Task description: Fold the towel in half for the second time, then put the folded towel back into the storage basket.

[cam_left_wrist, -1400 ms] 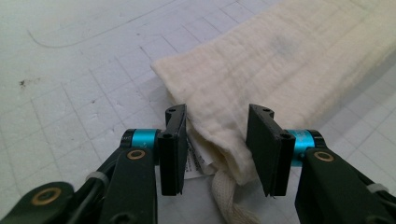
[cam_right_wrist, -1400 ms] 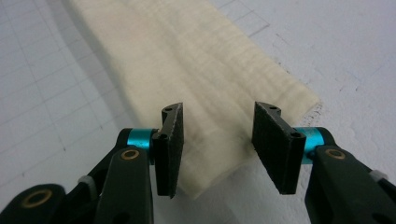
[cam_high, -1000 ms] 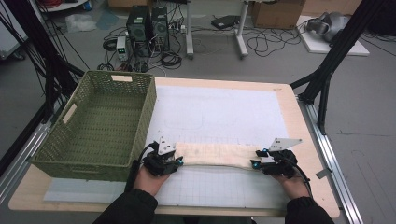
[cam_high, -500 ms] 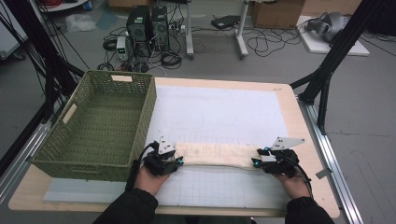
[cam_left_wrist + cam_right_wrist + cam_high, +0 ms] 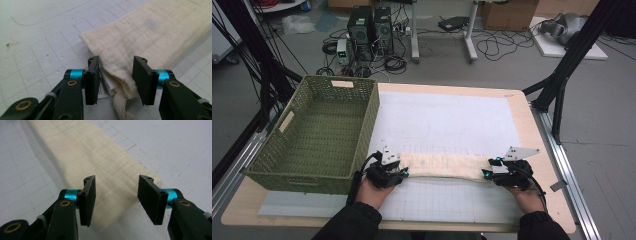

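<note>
Matt woven cream cloth (image 5: 444, 165), wicker basket (image 5: 319, 130)

Cream cloth (image 5: 444, 165) on a white gridded mat (image 5: 447, 120), olive-green woven basket (image 5: 319, 130) at the bench's left edge, black fingers (image 5: 91, 80) with teal collars.

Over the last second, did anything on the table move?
Nothing visibly changed. The left gripper and right gripper stay at either end of the folded cream cloth, jaws open around it, and the green basket sits where it was.
</note>
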{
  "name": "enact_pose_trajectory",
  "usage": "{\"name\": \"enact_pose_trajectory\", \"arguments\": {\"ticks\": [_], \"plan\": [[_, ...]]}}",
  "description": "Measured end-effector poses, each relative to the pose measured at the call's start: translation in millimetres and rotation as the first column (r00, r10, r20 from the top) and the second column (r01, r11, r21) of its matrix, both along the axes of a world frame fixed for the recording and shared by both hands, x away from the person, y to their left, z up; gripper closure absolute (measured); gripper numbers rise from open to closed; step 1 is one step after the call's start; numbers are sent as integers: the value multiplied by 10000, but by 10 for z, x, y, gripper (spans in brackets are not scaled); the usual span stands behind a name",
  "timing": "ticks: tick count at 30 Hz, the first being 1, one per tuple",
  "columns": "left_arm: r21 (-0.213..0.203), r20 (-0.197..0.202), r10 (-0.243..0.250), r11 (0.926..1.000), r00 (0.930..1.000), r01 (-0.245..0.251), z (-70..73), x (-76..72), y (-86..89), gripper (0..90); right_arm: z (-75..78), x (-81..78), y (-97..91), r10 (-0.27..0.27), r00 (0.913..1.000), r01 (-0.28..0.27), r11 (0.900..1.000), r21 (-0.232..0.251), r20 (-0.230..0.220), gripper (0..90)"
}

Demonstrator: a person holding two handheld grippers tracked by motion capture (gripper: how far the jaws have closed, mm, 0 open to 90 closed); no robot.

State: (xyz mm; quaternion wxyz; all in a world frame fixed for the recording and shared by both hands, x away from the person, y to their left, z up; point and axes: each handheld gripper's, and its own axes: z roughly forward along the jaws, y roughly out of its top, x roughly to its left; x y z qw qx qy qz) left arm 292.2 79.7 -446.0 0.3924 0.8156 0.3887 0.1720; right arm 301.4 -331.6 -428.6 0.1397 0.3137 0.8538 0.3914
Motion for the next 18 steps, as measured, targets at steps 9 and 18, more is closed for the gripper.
{"name": "enact_pose_trajectory", "arguments": {"ticks": [9, 18], "plan": [[27, 64, 39, 10000, 10000, -40, 3, 0, -1, 560, 45, 12, -20, -447, 9989, 444, 9986, 286, 121, 481], [-242, 690, 472, 9987, 9965, -457, 82, -49, 0, 559, 48, 44, -25, -883, 9961, 880, 9956, 326, 72, 507]]}}
